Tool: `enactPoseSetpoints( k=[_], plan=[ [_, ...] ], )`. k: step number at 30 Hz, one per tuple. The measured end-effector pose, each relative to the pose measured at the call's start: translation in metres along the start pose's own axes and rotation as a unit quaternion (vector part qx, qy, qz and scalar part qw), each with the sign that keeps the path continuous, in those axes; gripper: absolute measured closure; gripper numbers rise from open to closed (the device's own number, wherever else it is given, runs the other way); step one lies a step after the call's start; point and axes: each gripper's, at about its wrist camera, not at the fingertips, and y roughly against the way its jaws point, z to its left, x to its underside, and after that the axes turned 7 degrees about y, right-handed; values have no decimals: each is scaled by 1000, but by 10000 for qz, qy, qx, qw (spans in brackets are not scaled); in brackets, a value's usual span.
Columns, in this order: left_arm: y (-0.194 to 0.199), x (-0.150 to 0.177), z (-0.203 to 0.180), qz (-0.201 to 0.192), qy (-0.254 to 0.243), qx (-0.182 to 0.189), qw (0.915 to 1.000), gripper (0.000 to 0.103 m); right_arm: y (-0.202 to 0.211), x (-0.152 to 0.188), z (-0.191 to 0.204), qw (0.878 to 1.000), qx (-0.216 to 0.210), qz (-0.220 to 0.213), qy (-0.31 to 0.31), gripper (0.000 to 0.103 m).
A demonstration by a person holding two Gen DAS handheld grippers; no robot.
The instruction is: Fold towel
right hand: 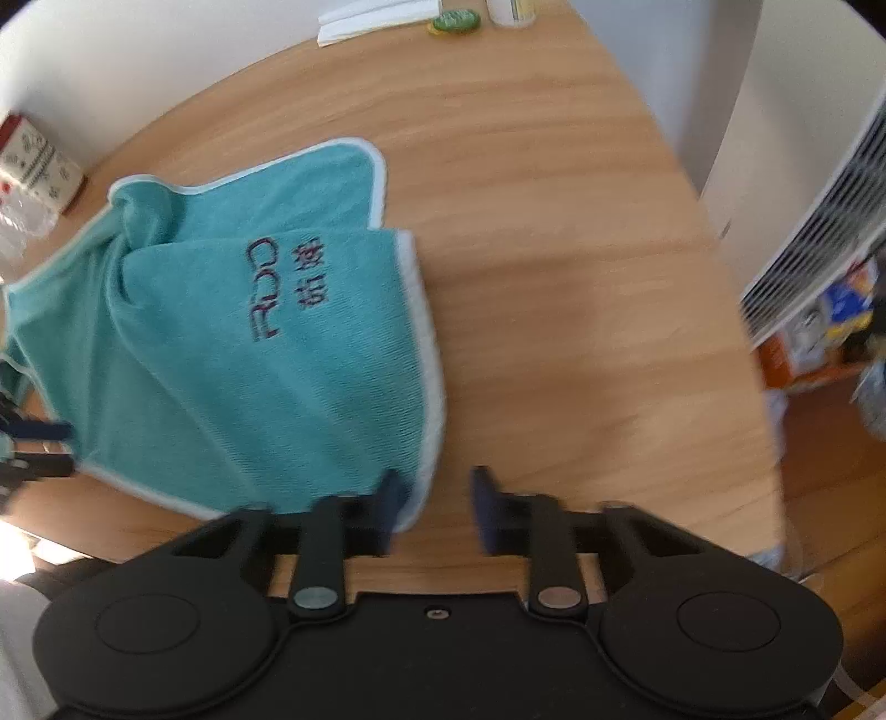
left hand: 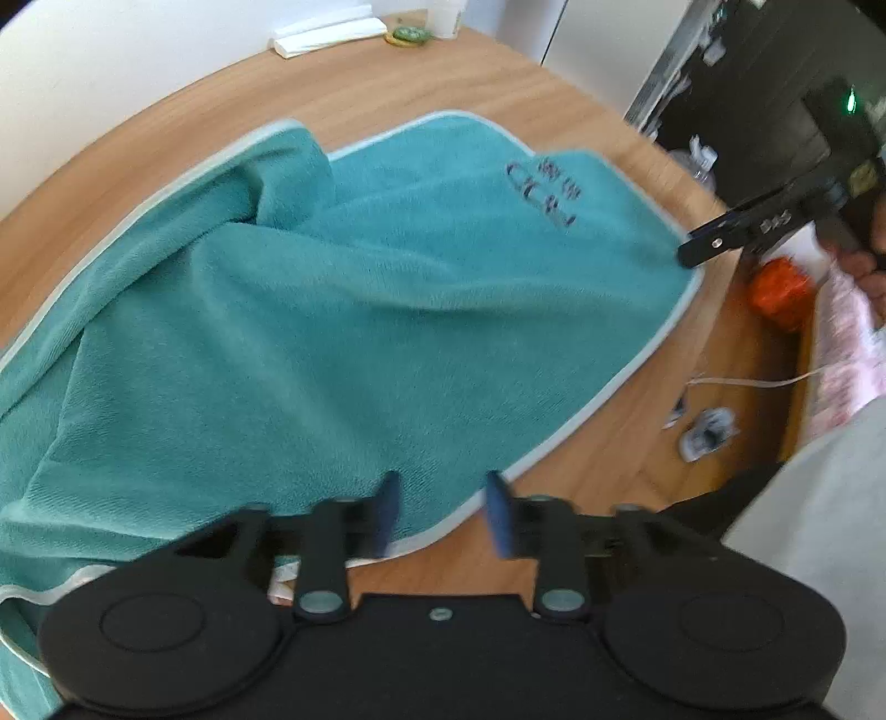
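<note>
A teal towel (left hand: pixel 343 310) with pale piping lies rumpled on the round wooden table (left hand: pixel 443 77), and a fold is bunched up at its far left. Dark embroidered letters (right hand: pixel 282 288) face up near its right edge. My left gripper (left hand: pixel 443 509) is open just above the towel's near edge, its left finger over the cloth and its right finger over bare wood. My right gripper (right hand: pixel 437 507) is open too, with its left finger at the towel's (right hand: pixel 266 354) near right corner. Seen from the left wrist, the right gripper (left hand: pixel 698 249) reaches the towel's right edge.
At the table's far edge lie white folded papers (left hand: pixel 326 33), a green round item (left hand: pixel 410 36) and a white cup (left hand: pixel 446 19). A patterned box (right hand: pixel 33 160) stands at the left. Beyond the table's right rim (right hand: pixel 736 310) are a slatted white unit (right hand: pixel 819 232) and floor clutter (left hand: pixel 781 293).
</note>
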Motion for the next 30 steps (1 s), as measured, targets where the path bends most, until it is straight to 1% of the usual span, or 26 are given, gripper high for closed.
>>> enactPoseSetpoints(
  k=[2, 3, 4, 6, 7, 8, 9, 11, 13, 14, 15, 16, 17, 18, 19, 22, 23, 26, 28, 29, 30],
  plan=[
    [12, -1, 6, -143, 90, -88, 9998, 62, 9, -8, -8, 9999, 107, -81, 39, 63],
    [15, -3, 8, -187, 117, -105, 9997, 60, 11, -9, -9, 9999, 119, -98, 36, 63],
    [22, -6, 14, -308, 186, -158, 9992, 56, 21, -20, -14, 9995, 149, -256, 86, 63],
    [32, -11, 26, -526, 352, -342, 9974, 52, 26, -29, -14, 9991, 174, -372, 107, 62],
    [36, -14, 34, -604, 457, -427, 9962, 50, 28, -45, -7, 9979, 247, -534, 286, 62],
    [39, -17, 42, -674, 567, -510, 9948, 50, 27, -56, 0, 9967, 255, -609, 475, 62],
    [41, -20, 50, -716, 624, -672, 9932, 50, 26, -57, 1, 9964, 260, -626, 510, 62],
    [43, -27, 67, -786, 712, -1036, 9889, 50, 15, -79, 22, 9913, 354, -820, 969, 62],
    [47, -30, 81, -857, 738, -1277, 9853, 50, -3, -102, 43, 9860, 380, -925, 1335, 62],
    [46, -32, 95, -868, 822, -1513, 9812, 50, -14, -117, 55, 9829, 372, -970, 1522, 62],
    [46, -32, 101, -860, 864, -1605, 9795, 50, -16, -118, 58, 9827, 361, -972, 1533, 62],
    [43, -32, 115, -777, 980, -1805, 9756, 50, -27, -130, 68, 9807, 281, -965, 1674, 62],
    [41, -30, 124, -720, 1028, -1959, 9726, 50, -30, -132, 71, 9800, 291, -955, 1721, 62],
    [39, -28, 132, -673, 1054, -2092, 9698, 50, -43, -143, 79, 9776, 419, -900, 1856, 62],
    [37, -25, 141, -610, 1106, -2251, 9661, 50, -47, -147, 82, 9777, 421, -865, 1866, 62],
    [37, -13, 166, -462, 1390, -2534, 9562, 51, -61, -158, 84, 9800, 400, -719, 1814, 62],
    [38, -8, 174, -440, 1548, -2603, 9520, 51, -64, -159, 84, 9803, 410, -676, 1812, 63],
    [38, 2, 187, -367, 1840, -2686, 9448, 51, -72, -161, 83, 9813, 381, -548, 1804, 65],
    [41, 8, 193, -405, 1940, -2689, 9426, 49, -73, -162, 82, 9817, 343, -537, 1792, 65],
    [42, 10, 195, -428, 1992, -2671, 9419, 49, -73, -163, 83, 9815, 351, -477, 1819, 72],
    [43, 10, 197, -452, 2047, -2649, 9412, 49, -73, -164, 84, 9817, 308, -448, 1826, 82]
  ],
)
